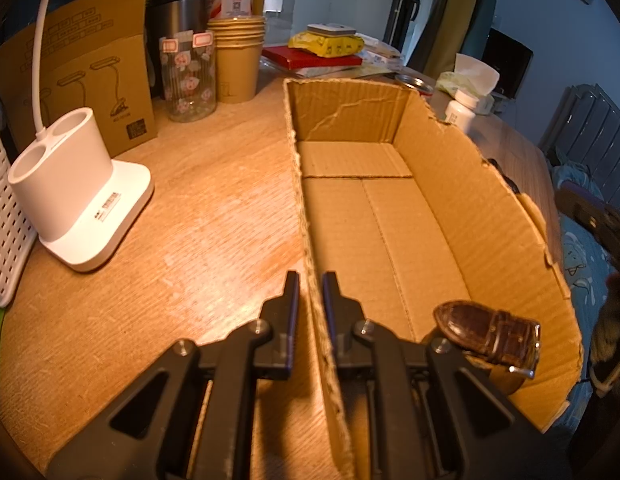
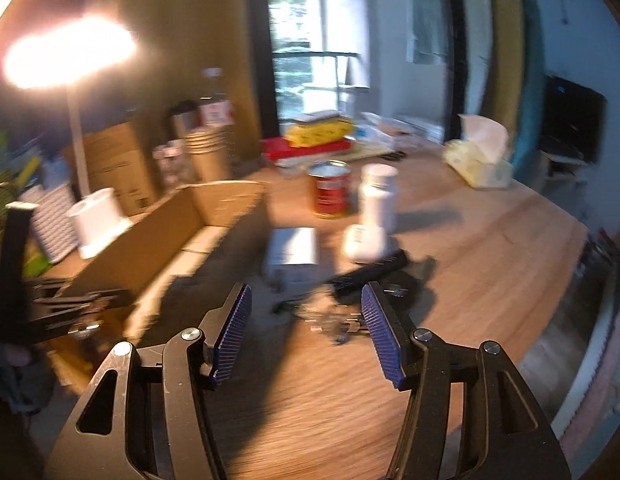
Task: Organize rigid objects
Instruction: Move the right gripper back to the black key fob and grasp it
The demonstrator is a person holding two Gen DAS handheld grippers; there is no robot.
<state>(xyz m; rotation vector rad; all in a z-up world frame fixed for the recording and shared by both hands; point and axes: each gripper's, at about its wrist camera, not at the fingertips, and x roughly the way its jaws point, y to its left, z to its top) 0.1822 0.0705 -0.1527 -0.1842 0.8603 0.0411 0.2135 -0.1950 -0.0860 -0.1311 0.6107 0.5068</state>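
So the left gripper (image 1: 310, 292) is clamped onto the near side wall of the cardboard box (image 1: 390, 208), one finger outside and one inside, basically pinning the box to the desk (image 1: 213, 216). A brown watch (image 1: 490, 334) already lies in the near corner of the box, just beside the gripper; the rest of the box floor looks bare.

The right gripper (image 2: 305, 332) is spread wide with nothing in it, hovering over the desk to the right of the box. That view is pretty blurry, so take this loosely: nearest its fingers is some small glinting metal thing (image 2: 334, 322) I can't identify, then a black comb-like bar (image 2: 370, 274), a white carton (image 2: 291, 254), a white pill bottle (image 2: 376, 208) and a red can (image 2: 330, 188) further back.

My take on doing this well: keep the left clamp steady so the box doesn't skid, and slow the right side down before closing. Start with the nearest piece, center it between the pads, come in low since it lies flat. Drop things toward the far end so the watch doesn't get knocked.
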